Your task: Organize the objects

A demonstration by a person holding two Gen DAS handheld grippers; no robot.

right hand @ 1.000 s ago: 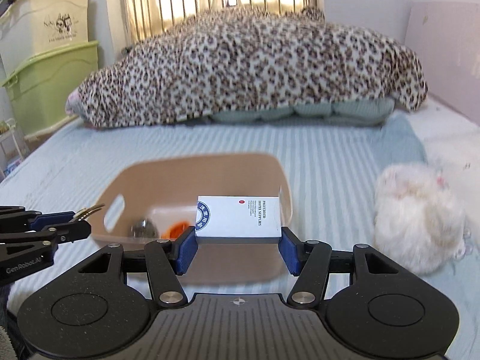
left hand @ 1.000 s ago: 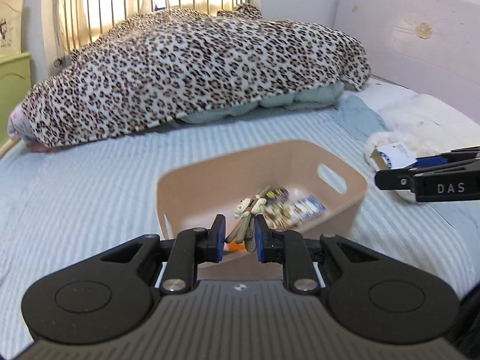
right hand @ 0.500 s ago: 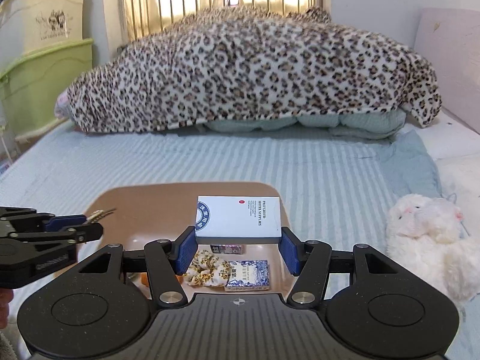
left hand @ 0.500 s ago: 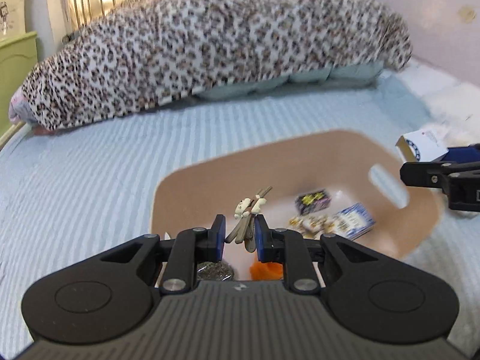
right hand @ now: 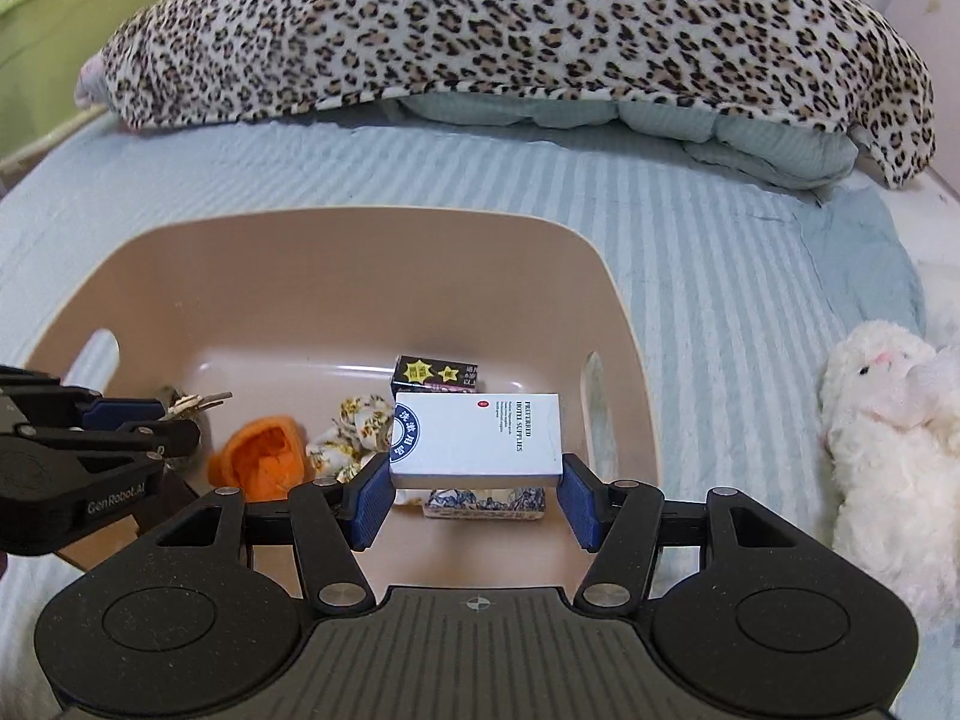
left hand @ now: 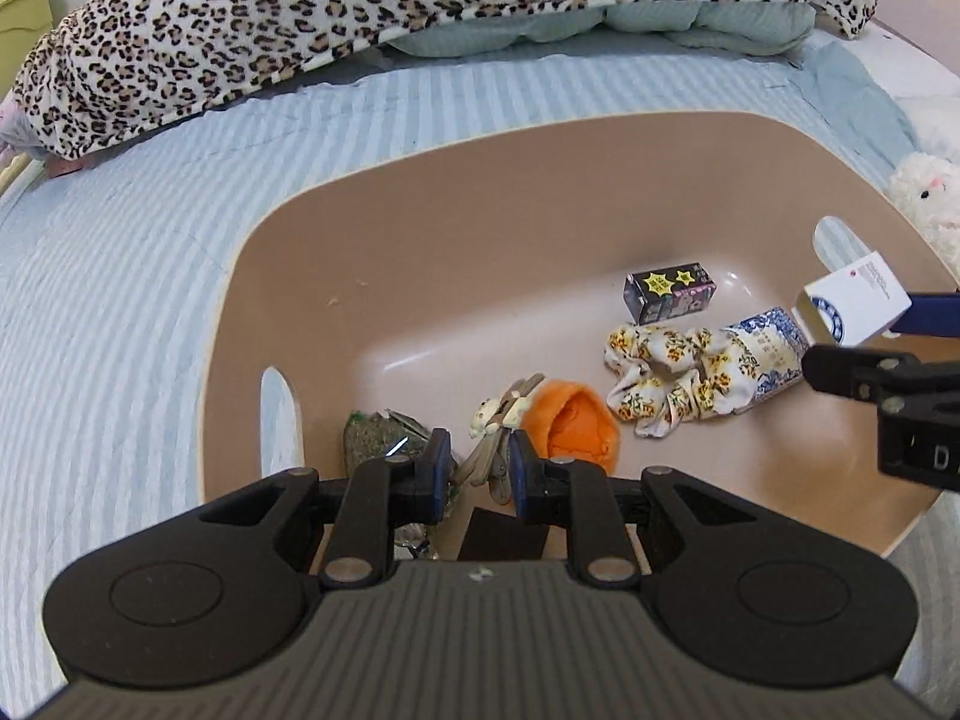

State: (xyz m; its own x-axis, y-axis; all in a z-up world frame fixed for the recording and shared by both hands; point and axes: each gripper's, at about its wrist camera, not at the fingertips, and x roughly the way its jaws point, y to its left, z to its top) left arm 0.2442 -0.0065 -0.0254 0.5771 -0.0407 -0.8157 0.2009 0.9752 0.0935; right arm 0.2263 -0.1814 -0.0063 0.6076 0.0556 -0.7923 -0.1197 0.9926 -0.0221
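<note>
A tan plastic basket [left hand: 420,228] [right hand: 336,264] lies on the striped bed. My left gripper [left hand: 478,459] is shut on a small keychain with a pale charm [left hand: 495,420] and holds it inside the basket's near left side; it also shows in the right wrist view [right hand: 192,405]. My right gripper [right hand: 477,489] is shut on a white box with blue print [right hand: 477,432] [left hand: 852,300] and holds it above the basket's right side. In the basket lie an orange pouch [left hand: 573,423], a floral scrunchie [left hand: 666,381], a black box with yellow stars [left hand: 669,291], a blue-and-white box [left hand: 768,348] and a greenish packet [left hand: 375,438].
A leopard-print blanket [right hand: 510,30] is piled across the far side of the bed over a pale quilt [right hand: 720,132]. A white plush rabbit [right hand: 888,420] lies on the bed right of the basket. Green storage bins [right hand: 54,30] stand at the far left.
Both grippers have moved forward and down over the basket, each still holding its object. The basket now fills both views and its contents show clearly.
</note>
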